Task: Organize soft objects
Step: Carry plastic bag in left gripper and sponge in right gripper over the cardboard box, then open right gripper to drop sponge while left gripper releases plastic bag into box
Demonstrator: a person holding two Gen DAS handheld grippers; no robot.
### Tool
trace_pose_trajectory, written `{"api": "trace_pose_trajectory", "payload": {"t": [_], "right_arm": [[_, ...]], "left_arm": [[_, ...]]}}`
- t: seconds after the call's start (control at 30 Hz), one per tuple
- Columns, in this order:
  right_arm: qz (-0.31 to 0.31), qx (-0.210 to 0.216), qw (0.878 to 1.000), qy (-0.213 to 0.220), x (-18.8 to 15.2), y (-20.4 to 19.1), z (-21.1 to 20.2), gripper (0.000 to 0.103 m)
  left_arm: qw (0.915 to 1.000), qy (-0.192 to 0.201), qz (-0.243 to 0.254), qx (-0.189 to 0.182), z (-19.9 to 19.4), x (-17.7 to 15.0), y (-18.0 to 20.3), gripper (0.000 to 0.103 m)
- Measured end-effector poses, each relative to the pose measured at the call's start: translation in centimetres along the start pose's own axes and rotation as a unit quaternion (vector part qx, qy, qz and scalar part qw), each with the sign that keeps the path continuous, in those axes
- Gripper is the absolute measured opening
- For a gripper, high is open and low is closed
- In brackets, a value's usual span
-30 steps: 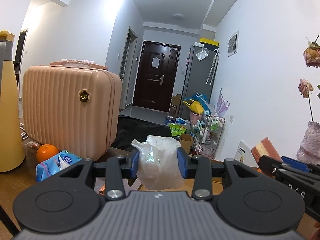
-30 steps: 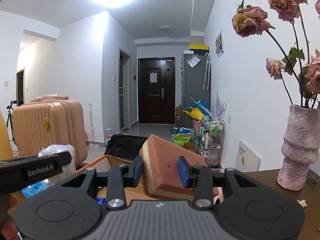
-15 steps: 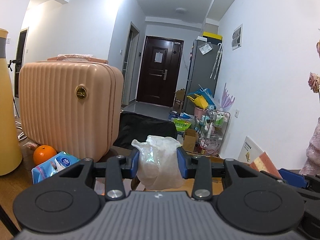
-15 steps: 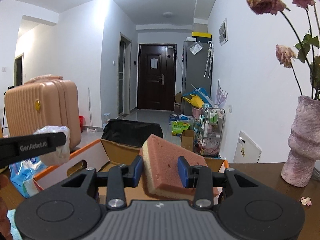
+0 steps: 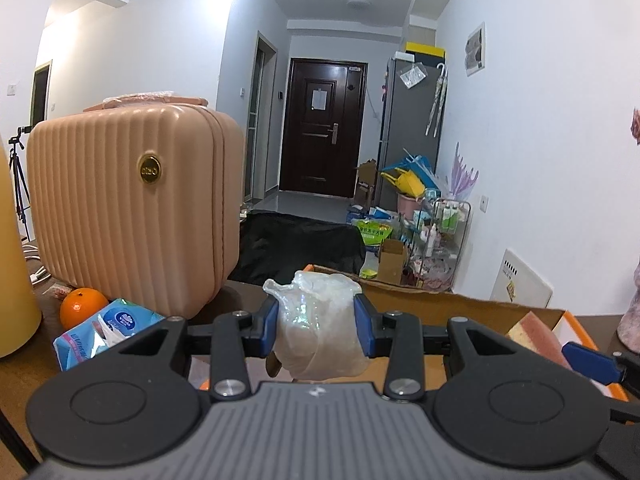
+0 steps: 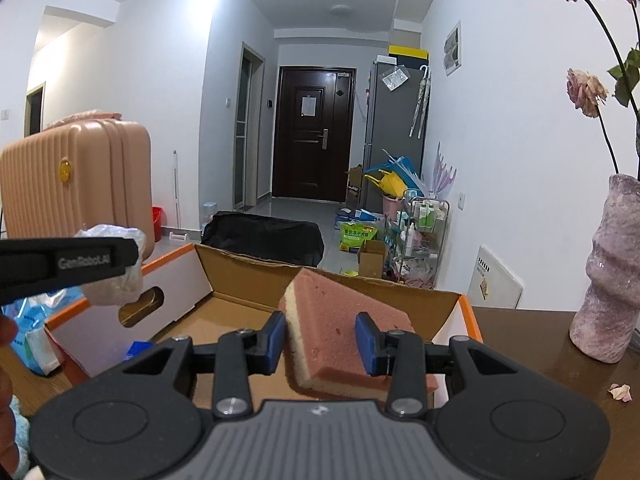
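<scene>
My left gripper [image 5: 316, 330] is shut on a crumpled clear plastic bag [image 5: 320, 328], held above the near left edge of an open cardboard box [image 5: 440, 308]. My right gripper [image 6: 322, 340] is shut on a pink-and-cream sponge [image 6: 344, 320], held over the inside of the same box [image 6: 240, 308]. In the right wrist view the left gripper [image 6: 68, 264] and its bag [image 6: 116, 268] show at the left, above the box's left flap. In the left wrist view the sponge [image 5: 536, 332] and a blue right fingertip [image 5: 588, 358] show at the right.
A pink suitcase [image 5: 132, 208], an orange [image 5: 82, 312] and a blue tissue pack [image 5: 104, 330] stand left of the box. A yellow bottle [image 5: 12, 280] is at the far left. A pink vase [image 6: 608, 272] with dried roses stands on the table at the right.
Both grippers have moved lower and forward toward the box, still holding the bag and the sponge. The box's inside now shows under the right gripper.
</scene>
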State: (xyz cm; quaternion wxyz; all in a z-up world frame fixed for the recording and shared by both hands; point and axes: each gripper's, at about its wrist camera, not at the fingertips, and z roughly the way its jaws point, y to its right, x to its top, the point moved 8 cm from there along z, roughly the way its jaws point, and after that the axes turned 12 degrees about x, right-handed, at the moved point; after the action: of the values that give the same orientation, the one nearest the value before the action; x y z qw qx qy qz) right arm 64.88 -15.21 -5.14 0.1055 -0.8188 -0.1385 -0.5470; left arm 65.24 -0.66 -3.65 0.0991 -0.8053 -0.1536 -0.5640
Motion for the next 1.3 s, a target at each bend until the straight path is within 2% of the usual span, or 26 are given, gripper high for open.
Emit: {"api": "trace_pose_trajectory", "payload": {"t": [0.3, 0.5, 0.57, 0.6, 0.63, 0.67, 0.7, 0.73, 0.77, 0.8, 0.83, 0.9, 1.3], "right_arm": [[-0.035, -0.017, 0.999, 0.002, -0.7, -0.9, 0.5, 0.037], [-0.035, -0.019, 0.999, 0.004, -0.8, -0.9, 0.5, 0.038], [-0.033, -0.022, 0.999, 0.004, -0.8, -0.8, 0.5, 0.039], [-0.032, -0.022, 0.999, 0.003, -0.7, -0.7, 0.5, 0.04], [-0.03, -0.022, 0.999, 0.003, -0.7, -0.6, 0.5, 0.04], [-0.028, -0.022, 0.999, 0.003, -0.8, -0.6, 0.6, 0.046], [-0.027, -0.024, 0.999, 0.001, -0.8, -0.5, 0.7, 0.055], [-0.025, -0.026, 0.999, 0.001, -0.8, -0.5, 0.7, 0.062], [-0.023, -0.029, 0.999, 0.001, -0.8, -0.4, 0.7, 0.078], [-0.022, -0.031, 0.999, 0.003, -0.7, -0.3, 0.6, 0.09], [-0.021, -0.033, 0.999, 0.007, -0.6, -0.2, 0.5, 0.093], [-0.019, -0.037, 0.999, 0.013, -0.5, -0.1, 0.3, 0.103], [-0.02, -0.041, 0.999, 0.005, -0.3, -0.1, 0.4, 0.103]], "left_arm": [[0.9996, -0.013, 0.023, 0.007, 1.3, -1.4, 0.5, 0.04], [0.9995, -0.014, 0.026, 0.008, 1.7, -1.6, 0.5, 0.04], [0.9997, -0.013, 0.023, 0.004, 1.7, -1.5, 0.4, 0.044], [0.9997, -0.012, 0.022, 0.004, 1.6, -1.5, 0.4, 0.049], [0.9997, -0.011, 0.021, 0.006, 1.6, -1.5, 0.3, 0.06], [0.9998, -0.009, 0.018, 0.009, 1.5, -1.4, 0.2, 0.066], [0.9998, -0.01, 0.016, 0.009, 1.4, -1.4, 0.1, 0.086], [0.9998, -0.013, 0.01, 0.013, 1.4, -1.4, -0.1, 0.093], [0.9997, -0.011, 0.003, 0.02, 1.3, -1.3, -0.4, 0.093], [0.9997, -0.005, -0.001, 0.024, 1.2, -1.2, -0.6, 0.098], [0.9997, -0.002, -0.004, 0.024, 1.2, -1.0, -0.8, 0.103], [0.9996, -0.004, -0.016, 0.025, 1.1, -1.0, -1.1, 0.103], [0.9992, -0.004, -0.019, 0.035, 0.9, -1.1, -1.4, 0.103]]}}
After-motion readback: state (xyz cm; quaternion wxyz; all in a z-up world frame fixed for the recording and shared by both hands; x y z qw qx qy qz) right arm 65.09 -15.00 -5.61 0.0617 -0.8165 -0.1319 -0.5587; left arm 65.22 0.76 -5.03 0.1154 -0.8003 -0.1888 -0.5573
